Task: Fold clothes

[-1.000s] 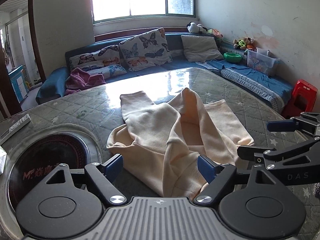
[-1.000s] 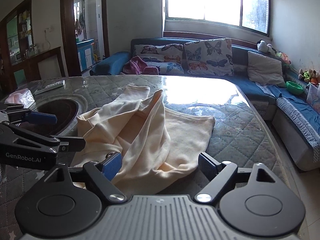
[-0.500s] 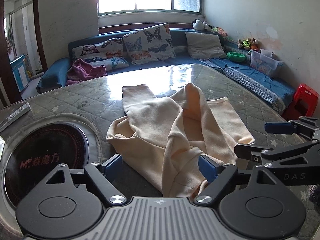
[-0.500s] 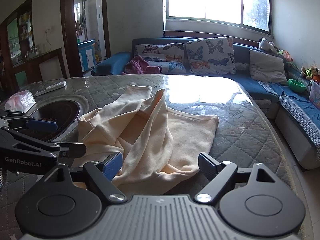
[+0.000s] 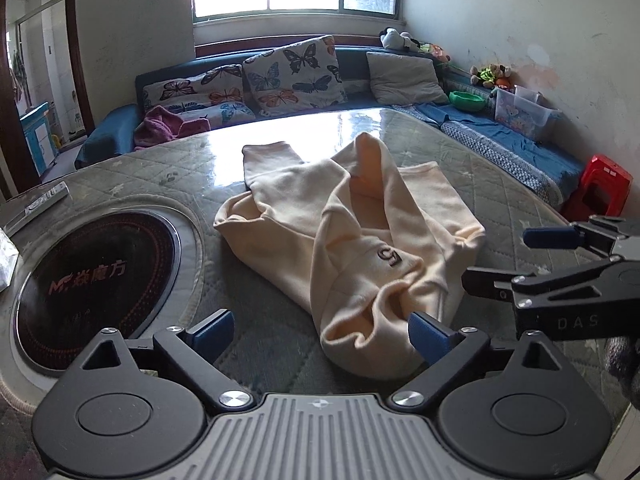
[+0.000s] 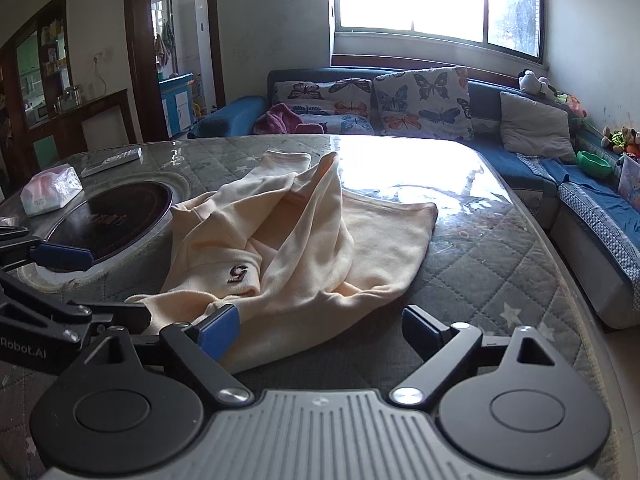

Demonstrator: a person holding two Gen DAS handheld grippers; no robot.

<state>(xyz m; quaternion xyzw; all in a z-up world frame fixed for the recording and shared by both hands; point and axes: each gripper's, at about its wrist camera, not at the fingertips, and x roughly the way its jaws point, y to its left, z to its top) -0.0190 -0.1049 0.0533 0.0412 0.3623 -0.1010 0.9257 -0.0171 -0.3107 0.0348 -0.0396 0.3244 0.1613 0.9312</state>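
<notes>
A cream sweatshirt [image 5: 352, 232] lies crumpled on the quilted table [image 5: 168, 168], with a dark "5" mark showing near its front. It also shows in the right wrist view [image 6: 304, 240]. My left gripper [image 5: 320, 334] is open just in front of the garment's near bunched edge, and its right fingertip [image 5: 430, 332] touches the cloth. My right gripper [image 6: 320, 330] is open at the near edge too, and its left fingertip [image 6: 220, 330] rests against the cloth. Each gripper shows at the side of the other's view.
A round dark induction plate [image 5: 92, 276] is set into the table left of the garment. A remote [image 6: 114, 160] and a tissue pack [image 6: 50, 192] lie at the far left. A blue sofa [image 6: 400, 120] with butterfly cushions stands behind. A red stool [image 5: 604, 188] is on the right.
Both grippers have moved back and lower toward the near edge of the garment. The near part of the sweatshirt has shifted and now shows the "5" mark.
</notes>
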